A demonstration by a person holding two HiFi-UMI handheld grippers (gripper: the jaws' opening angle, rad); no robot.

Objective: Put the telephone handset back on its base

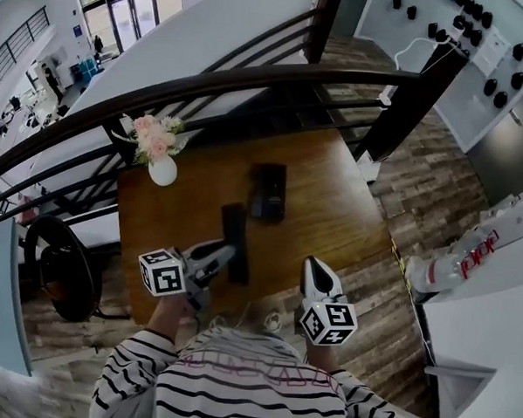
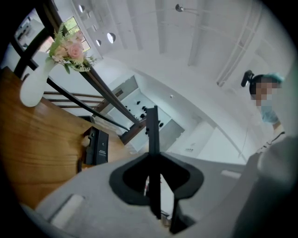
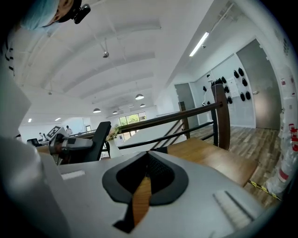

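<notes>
The black handset (image 1: 235,237) sits clamped in the left tool (image 1: 227,254), above the near part of the wooden surface (image 1: 340,208). The jaws are part-way open and pinch its near end. The rest of it points away toward the far side. In the left gripper view the handset shows edge-on as a thin dark bar running up between the two pads.

The base (image 1: 268,192) stands just beyond the handset's far end and a touch to the right, near the middle of the surface. There is a clear gap between the two, so the handset is not yet in its cradle.

Over on the right, the right tool (image 1: 314,269) hangs at the near edge of the surface. Its jaws are drawn together with only a sliver of wood showing through, and nothing sits between them. It is well apart from both handset and base.

There's pale print on the base's face in the left gripper view, too small to read.

At the far left corner stands a white vase (image 1: 162,170) of pink flowers (image 1: 153,135).
</notes>
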